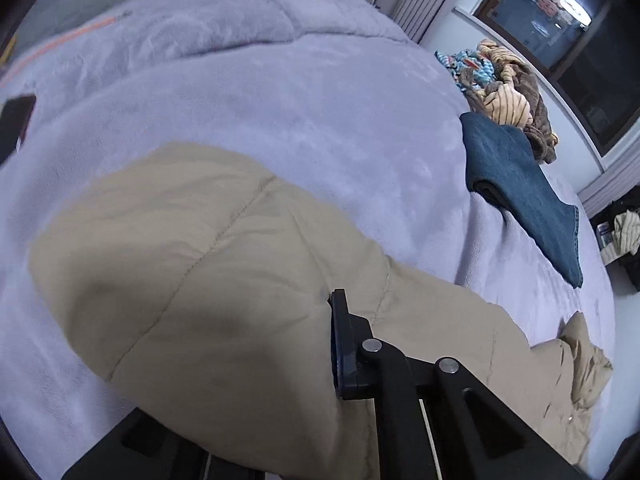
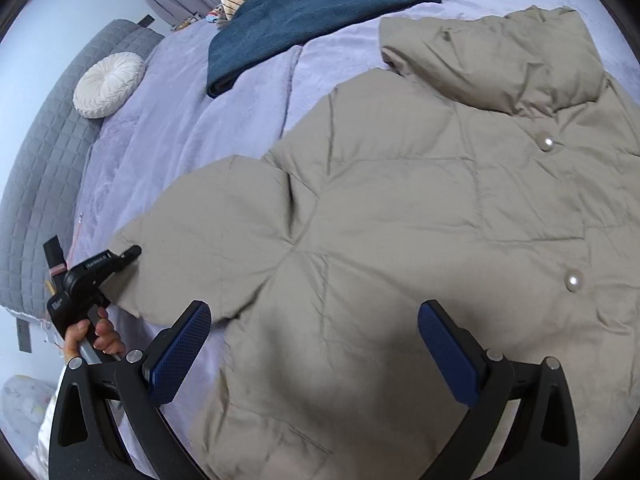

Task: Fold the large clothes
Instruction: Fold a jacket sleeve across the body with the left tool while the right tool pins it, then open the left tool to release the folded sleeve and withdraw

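Lavender plush bedspread point(image 2: 248, 92) across a wide bed, grey quilted headboard point(image 2: 44, 160) behind, round cream cushion point(image 2: 109, 85) propped against it. Spread flat on the bedspread: beige puffer jacket point(image 2: 400, 220), collar toward the far edge, two pearl buttons point(image 2: 573, 280) down the front. Beyond the jacket, folded blue jeans point(image 2: 312, 12), and past those a heap of striped and patterned clothes point(image 1: 508, 92) near the window side. Right gripper point(image 2: 316, 354) poised just above the jacket's lower hem, blue pads point(image 2: 182, 350) spread wide, nothing between them. Left gripper point(image 2: 130, 254) in a bare hand point(image 2: 96, 338), clamped on the end of the jacket sleeve point(image 1: 192, 248), sleeve fabric bulging over one black finger point(image 1: 344, 344) and filling most of the left wrist view. Dark phone-like slab point(image 1: 16, 120) on the bedspread, off to the left edge.
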Motion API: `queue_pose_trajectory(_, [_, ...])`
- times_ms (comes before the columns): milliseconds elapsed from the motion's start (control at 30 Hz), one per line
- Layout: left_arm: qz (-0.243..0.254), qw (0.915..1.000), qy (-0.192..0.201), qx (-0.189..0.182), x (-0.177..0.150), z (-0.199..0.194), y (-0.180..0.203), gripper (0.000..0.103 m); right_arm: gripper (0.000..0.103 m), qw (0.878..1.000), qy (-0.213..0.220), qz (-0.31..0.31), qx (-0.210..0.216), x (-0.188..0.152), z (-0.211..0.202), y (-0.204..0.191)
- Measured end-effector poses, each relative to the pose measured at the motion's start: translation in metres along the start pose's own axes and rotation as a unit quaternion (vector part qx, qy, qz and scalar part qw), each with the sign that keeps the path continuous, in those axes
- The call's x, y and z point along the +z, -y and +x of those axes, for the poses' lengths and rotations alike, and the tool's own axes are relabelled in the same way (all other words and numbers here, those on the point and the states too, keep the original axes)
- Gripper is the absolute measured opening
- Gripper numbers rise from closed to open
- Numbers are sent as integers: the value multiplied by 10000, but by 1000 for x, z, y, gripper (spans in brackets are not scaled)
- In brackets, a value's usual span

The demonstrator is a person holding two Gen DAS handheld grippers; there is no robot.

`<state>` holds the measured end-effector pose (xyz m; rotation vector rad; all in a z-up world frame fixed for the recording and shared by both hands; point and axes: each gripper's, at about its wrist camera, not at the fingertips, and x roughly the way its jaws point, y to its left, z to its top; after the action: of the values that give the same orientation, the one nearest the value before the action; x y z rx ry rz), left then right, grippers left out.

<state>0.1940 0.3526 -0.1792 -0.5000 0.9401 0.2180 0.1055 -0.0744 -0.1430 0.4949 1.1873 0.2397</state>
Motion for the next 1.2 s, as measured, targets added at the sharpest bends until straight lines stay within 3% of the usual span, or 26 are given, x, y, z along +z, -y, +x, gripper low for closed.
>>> queue_pose_trajectory(67, [354, 9990, 289, 15, 2, -26, 11, 11, 57, 9993, -7, 145, 334, 7, 12, -6])
queue_pose_trajectory(100, [468, 9982, 378, -26, 3, -34, 17, 11, 20, 9984, -115, 250, 493, 9, 22, -8])
queue_pose_trajectory(133, [626, 9967, 493, -122, 5, -47, 24, 11, 9, 9972, -188, 395, 612, 10, 32, -8])
queue_pose_trajectory(300, [1287, 9854, 832, -737, 6, -93, 68, 11, 7, 9913, -535, 646, 1015, 0, 77, -12])
queue_pose_trajectory(500, [2160, 9572, 822, -1742, -20, -128, 156, 11, 4, 9918, -798, 468, 885, -15, 104, -12])
queue_pose_trajectory(633, [2651, 9350, 644, -2265, -50, -133, 228, 11, 4, 9895, -858, 458, 1069, -13, 80, -4])
queue_pose_trajectory(767, [3227, 9084, 334, -2637, -105, -132, 302, 11, 4, 9956, -297, 551, 703, -20, 14, 38])
queue_pose_trajectory(833, [3546, 8958, 94, -2678, -141, -123, 337, 11, 4, 9976, 80, 615, 318, -24, -22, 69])
queue_pose_trajectory(900, [3789, 8887, -144, -2577, -175, -106, 360, 11, 4, 9962, 364, 792, -57, -32, -55, 105])
queue_pose_trajectory(1033, [4439, 8715, -579, -2001, -248, -61, 389, 11, 5, 9899, 612, 1149, -564, -47, -92, 164])
queue_pose_trajectory(1200, [5186, 8456, -539, -1150, -301, -34, 386, 13, 5, 9856, 594, 1483, -549, -59, -107, 209])
